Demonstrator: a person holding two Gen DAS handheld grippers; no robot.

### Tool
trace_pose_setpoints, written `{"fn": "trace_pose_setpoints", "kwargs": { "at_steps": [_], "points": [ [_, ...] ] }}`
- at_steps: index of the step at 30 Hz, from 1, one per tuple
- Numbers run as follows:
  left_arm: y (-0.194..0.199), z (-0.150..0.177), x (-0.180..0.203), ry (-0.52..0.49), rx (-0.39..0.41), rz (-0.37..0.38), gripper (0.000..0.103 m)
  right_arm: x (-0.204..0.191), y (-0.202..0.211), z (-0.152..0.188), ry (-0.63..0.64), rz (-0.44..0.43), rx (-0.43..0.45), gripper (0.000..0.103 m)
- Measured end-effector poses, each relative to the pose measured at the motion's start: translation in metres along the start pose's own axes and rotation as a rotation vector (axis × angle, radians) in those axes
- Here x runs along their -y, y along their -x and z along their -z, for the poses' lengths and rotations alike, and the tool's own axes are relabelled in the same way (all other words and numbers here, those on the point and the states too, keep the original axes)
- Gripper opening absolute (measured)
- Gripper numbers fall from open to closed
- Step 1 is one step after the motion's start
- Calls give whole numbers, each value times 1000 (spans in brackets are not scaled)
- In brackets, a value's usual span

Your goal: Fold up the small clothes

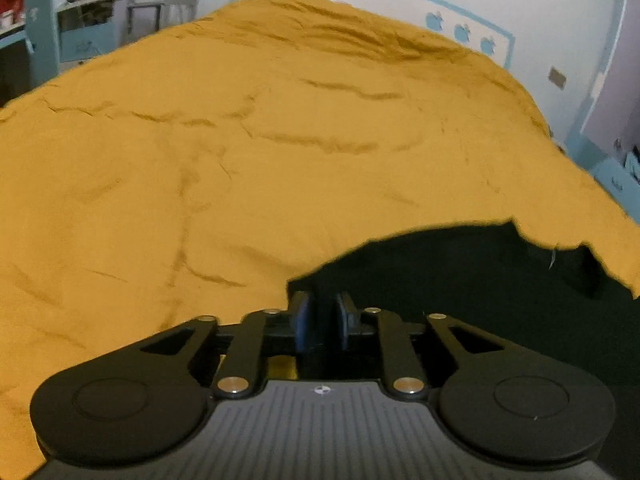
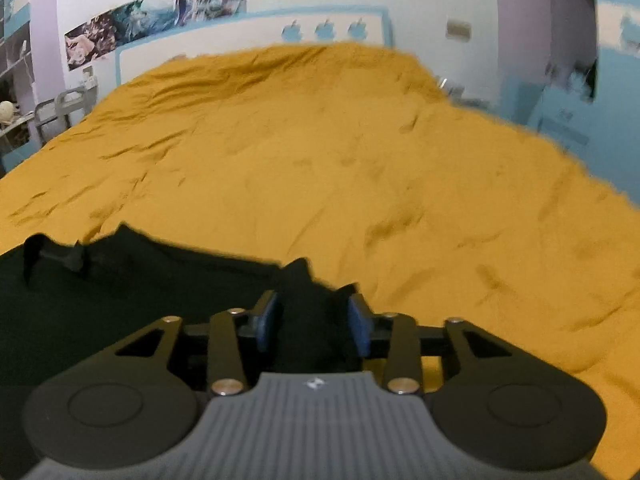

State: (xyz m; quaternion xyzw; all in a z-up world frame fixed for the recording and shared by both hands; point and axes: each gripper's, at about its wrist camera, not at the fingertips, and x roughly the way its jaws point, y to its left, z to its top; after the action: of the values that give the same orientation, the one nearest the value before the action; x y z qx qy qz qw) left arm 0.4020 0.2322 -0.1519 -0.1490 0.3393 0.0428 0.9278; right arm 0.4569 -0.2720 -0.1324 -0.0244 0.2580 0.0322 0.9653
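A dark, nearly black small garment (image 1: 480, 280) lies on the mustard-yellow bedcover (image 1: 240, 160), spreading right from my left gripper (image 1: 323, 312). That gripper's blue pads stand a narrow gap apart over the garment's left corner, with dark cloth between them and no clear pinch. In the right wrist view the same garment (image 2: 120, 288) stretches to the left. Its right corner bunches up between the jaws of my right gripper (image 2: 312, 316), which stand wider apart, and the cloth sits loose between the pads. A notch shows along the garment's far edge.
The yellow bedcover (image 2: 360, 160) is wrinkled and runs far ahead to a white and blue headboard (image 1: 460, 28). Blue furniture and shelves (image 1: 44, 48) stand off the bed's left side. A blue cabinet (image 1: 616, 184) stands at the right.
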Motion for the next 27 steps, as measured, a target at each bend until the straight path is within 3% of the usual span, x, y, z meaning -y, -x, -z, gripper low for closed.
{"fn": "trace_pose_setpoints", "kwargs": {
  "at_steps": [2,3,4,8,11,13,16,18,20,22,23,25,27],
  "points": [
    [29,-1,3,-4,30,16,21,-3,32,-2,-9,-69,28,36],
    [45,0,4,-5,40,63,23,-4,51,-1,-27,-120,33,36],
    [62,4,7,-9,42,107,30,-6,68,1,-40,-178,29,36],
    [118,48,38,-68,3,239,44,-27,131,30,-11,-377,-32,36],
    [135,84,52,-107,-52,268,44,-39,160,58,20,-436,-85,36],
    [136,106,50,-113,-96,257,45,-38,168,76,13,-422,-122,36],
    [122,131,30,-38,-177,224,45,-17,165,92,-40,-311,-163,37],
    [116,142,8,49,-169,255,40,11,160,98,-113,-224,-181,35],
    [120,140,-10,145,-159,258,27,40,162,99,-197,-179,-177,32],
    [134,138,-22,251,-151,265,35,61,172,96,-306,-176,-183,26],
    [144,139,-27,303,-141,301,48,69,179,93,-366,-189,-187,27],
    [165,148,-37,426,-132,432,66,77,203,89,-503,-231,-179,62],
    [178,160,-42,506,-136,482,72,77,224,93,-612,-305,-186,72]
  ]
}}
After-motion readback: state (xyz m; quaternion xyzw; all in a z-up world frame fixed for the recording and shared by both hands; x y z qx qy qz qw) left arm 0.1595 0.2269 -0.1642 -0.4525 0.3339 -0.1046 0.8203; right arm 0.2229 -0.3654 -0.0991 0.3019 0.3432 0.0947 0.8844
